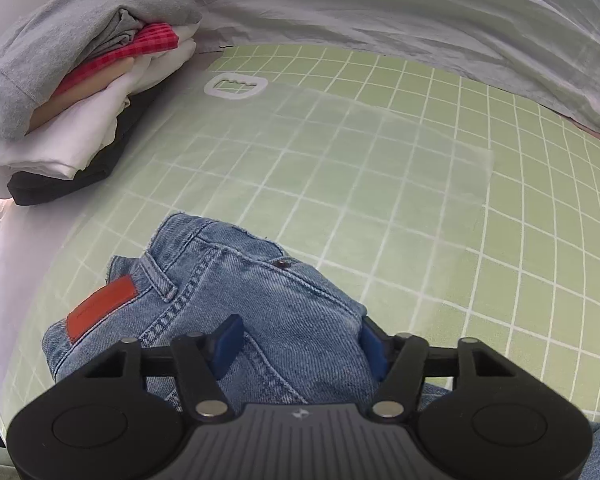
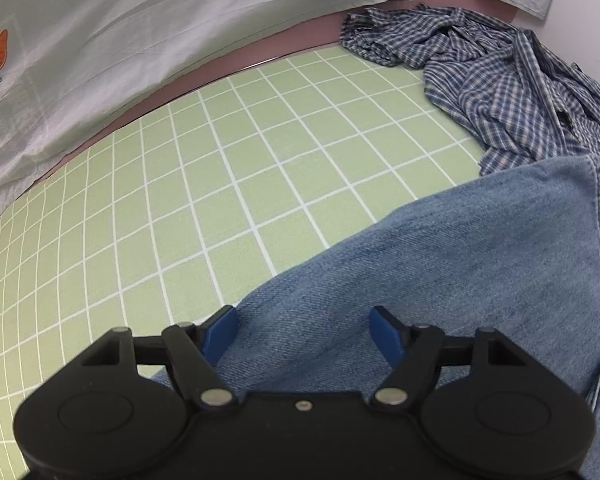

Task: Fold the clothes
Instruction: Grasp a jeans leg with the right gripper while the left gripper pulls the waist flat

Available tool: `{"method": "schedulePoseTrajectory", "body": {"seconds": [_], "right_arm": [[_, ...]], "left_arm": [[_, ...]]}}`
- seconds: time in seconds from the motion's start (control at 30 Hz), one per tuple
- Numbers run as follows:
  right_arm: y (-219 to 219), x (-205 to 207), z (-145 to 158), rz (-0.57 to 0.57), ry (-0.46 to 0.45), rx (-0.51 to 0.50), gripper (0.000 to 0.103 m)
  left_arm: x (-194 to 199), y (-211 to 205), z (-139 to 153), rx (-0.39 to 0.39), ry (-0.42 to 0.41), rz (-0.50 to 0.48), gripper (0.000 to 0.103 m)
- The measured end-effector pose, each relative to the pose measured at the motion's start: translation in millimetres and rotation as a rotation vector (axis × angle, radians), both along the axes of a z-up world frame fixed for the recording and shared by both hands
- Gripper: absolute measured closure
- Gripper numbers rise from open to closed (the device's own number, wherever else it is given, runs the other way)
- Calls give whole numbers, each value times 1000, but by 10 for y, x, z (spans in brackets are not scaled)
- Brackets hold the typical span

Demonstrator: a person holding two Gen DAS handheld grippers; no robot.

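Blue jeans (image 1: 236,280) with a red-orange waistband patch (image 1: 100,308) lie bunched on the green grid mat (image 1: 380,184). My left gripper (image 1: 302,346) sits at the waist end, and its blue pads (image 1: 230,342) press on a raised fold of denim, so it is shut on the jeans. In the right wrist view a denim leg (image 2: 480,248) spreads flat across the mat (image 2: 220,168) towards its hem at the upper right. My right gripper (image 2: 304,332) stands over this leg with its jaws apart, smooth denim between the pads (image 2: 222,334) and no visible pinch.
A stack of folded clothes (image 1: 80,80), grey on top, sits at the mat's far left. A crumpled blue plaid shirt (image 2: 500,80) lies at the far right. A person's white shirt with a carrot print (image 2: 100,32) borders the far edge. A translucent sheet (image 1: 340,140) covers part of the mat.
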State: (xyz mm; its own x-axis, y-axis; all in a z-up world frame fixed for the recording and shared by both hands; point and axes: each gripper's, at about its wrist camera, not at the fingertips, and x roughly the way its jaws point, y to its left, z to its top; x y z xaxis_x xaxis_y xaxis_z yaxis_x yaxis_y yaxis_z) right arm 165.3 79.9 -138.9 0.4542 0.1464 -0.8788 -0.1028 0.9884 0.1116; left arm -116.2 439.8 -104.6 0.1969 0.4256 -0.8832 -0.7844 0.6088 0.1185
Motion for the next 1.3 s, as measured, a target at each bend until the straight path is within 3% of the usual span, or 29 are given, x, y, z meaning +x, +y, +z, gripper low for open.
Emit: {"method": "schedulePoseTrajectory", "body": {"seconds": [0.07,0.1,0.17,0.33,0.53,0.67,0.77,0.9,1.0,1.13,1.3], "right_arm": [[-21,-17,-10,26,-7,5,62],[-20,-32,11,40,-19,6,81],[-18,-70,69,63,-47,1,96],[-256,-307,422,50,-160,64,100],[-716,-986,1188,100,-356,61,100],[-1088,-1457,1378,92,-360,60,100],[-1232,-1722,1223,95,-297,6,100],[-1372,-1853,754,73,-145,-40,100],[-1418,-1873,418,80,-63,-71,100],[-1323,-1833,106,152,-53,-136,100],[-1239,-1677,12,159,-46,-107,99]], "left_arm": [[-36,-29,31,-7,-32,-2,72],[-60,-38,54,-8,-49,2,77],[-115,-49,109,-11,-85,14,84],[-418,-106,470,27,-203,63,89],[-991,-334,961,77,-319,92,90],[-1379,-562,1035,62,-336,121,90],[-1612,-713,870,22,-284,131,91],[-1827,-838,498,-43,-188,143,92],[-1903,-902,226,-99,-171,151,93],[-1853,-954,35,-135,-181,144,94],[-1712,-932,-45,-157,-179,172,94]]}}
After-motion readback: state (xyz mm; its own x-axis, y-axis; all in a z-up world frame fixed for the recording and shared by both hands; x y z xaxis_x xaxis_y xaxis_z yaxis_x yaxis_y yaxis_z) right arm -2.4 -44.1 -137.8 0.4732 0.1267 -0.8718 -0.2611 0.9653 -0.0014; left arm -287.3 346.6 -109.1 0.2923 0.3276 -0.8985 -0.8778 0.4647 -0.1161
